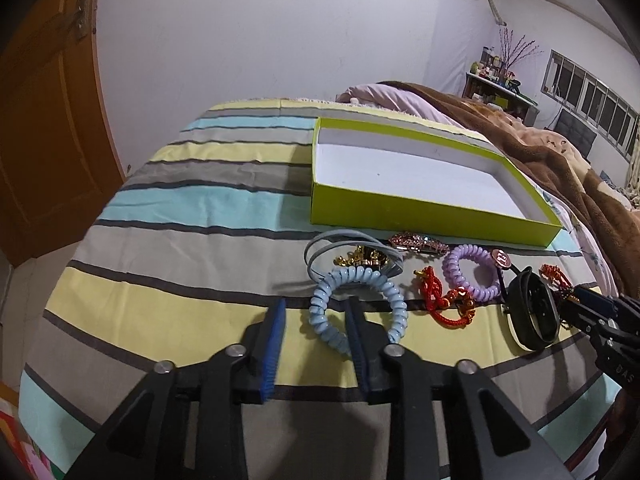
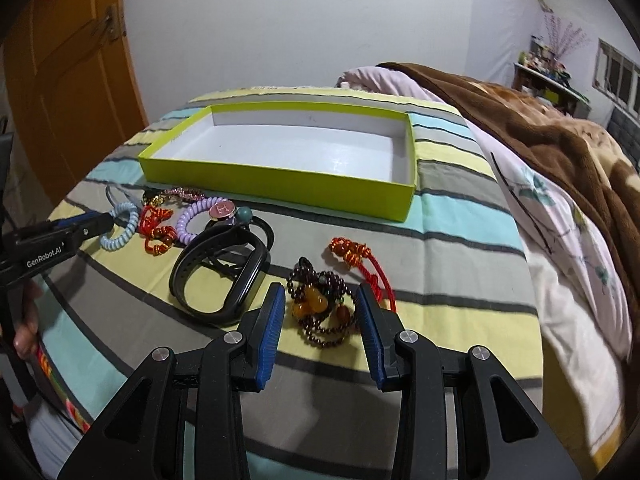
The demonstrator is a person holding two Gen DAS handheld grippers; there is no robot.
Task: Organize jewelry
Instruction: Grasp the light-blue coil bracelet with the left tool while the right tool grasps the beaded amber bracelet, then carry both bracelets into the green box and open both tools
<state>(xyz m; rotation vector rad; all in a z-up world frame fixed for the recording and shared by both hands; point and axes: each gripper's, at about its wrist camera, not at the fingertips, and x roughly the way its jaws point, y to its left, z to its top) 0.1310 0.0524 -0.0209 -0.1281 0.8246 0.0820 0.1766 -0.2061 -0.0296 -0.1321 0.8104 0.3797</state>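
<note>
1. A striped bedspread [image 2: 460, 208] covered the bed.
2. A lime-green box [image 2: 280, 184], white inside and holding nothing, sat on it beyond the jewelry.
3. The left gripper [image 1: 316, 312] had its jaws apart; one finger lay inside a pale blue coil hair tie [image 1: 356, 308] (no pad pressed it).
4. The right gripper [image 2: 322, 300] stood with jaws apart around a dark beaded bracelet [image 2: 320, 316], without pinching it.
5. A black band [image 2: 218, 276] lay just beside it.
</note>
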